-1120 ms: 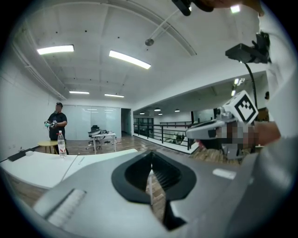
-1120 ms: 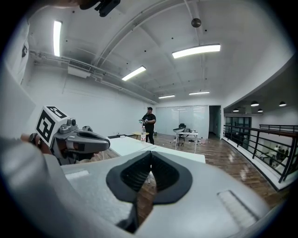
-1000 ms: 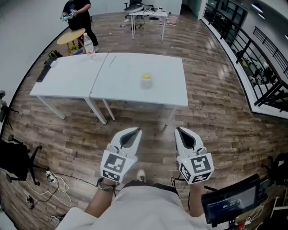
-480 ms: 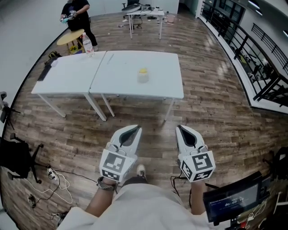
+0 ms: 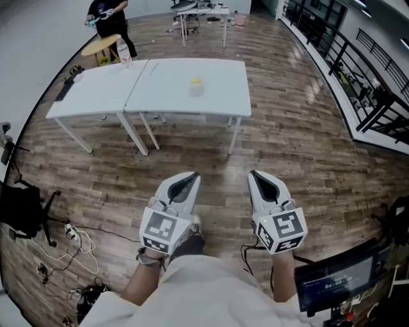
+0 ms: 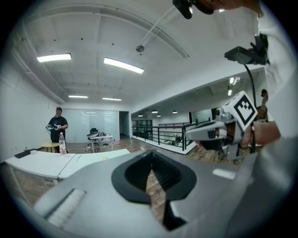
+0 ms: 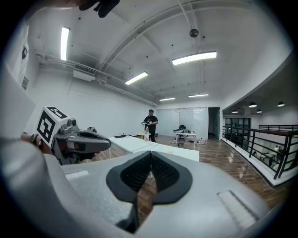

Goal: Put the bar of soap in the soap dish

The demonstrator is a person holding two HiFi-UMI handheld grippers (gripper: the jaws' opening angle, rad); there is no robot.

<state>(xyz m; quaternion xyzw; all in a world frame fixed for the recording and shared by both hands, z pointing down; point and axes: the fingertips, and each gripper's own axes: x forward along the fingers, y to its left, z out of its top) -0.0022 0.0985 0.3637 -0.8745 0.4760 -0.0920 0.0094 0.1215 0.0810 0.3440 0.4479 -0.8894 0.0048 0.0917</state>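
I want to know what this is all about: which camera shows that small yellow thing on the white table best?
The head view: it looks down on the yellow object, standing alone on the white table. The left and right gripper views see that table nearly edge-on, so there it is only a faint yellow speck.

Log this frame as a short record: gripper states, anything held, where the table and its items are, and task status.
left gripper: shut, empty
right gripper: shut, empty
position: both over the wooden floor, well short of the table
table: white, ahead of the person
on table: small yellow item on a pale base, too small to identify; bottle at the far left
bystander: person beyond the table
task status: not started
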